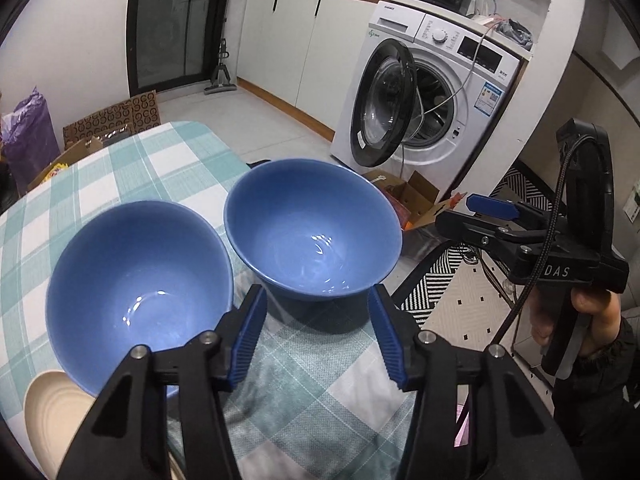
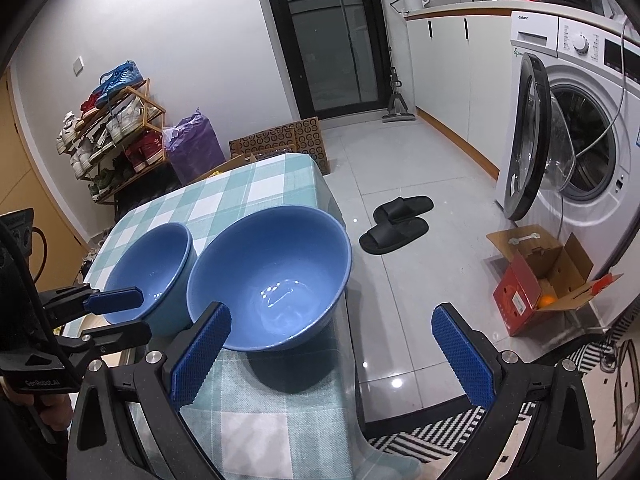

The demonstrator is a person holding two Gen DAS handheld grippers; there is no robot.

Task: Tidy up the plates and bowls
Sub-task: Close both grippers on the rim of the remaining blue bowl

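Two blue bowls stand side by side on the checked tablecloth [image 1: 168, 168]. The left bowl [image 1: 136, 292] sits on a cream plate [image 1: 52, 412]; the right bowl [image 1: 312, 228] stands near the table's right edge. My left gripper [image 1: 318, 336] is open and empty, just in front of the right bowl. My right gripper [image 2: 332, 354] is open and empty, its left finger [image 2: 202, 356] close to the right bowl [image 2: 268, 276]. The left bowl [image 2: 148, 272] lies beyond. The left gripper shows in the right wrist view [image 2: 116, 316], the right gripper in the left wrist view [image 1: 492, 208].
A washing machine [image 1: 432, 96] with its door open stands to the right. An open cardboard box [image 2: 540, 280] and black slippers [image 2: 396, 224] lie on the floor. A shoe rack [image 2: 112, 128] and a purple bag [image 2: 196, 148] stand behind the table.
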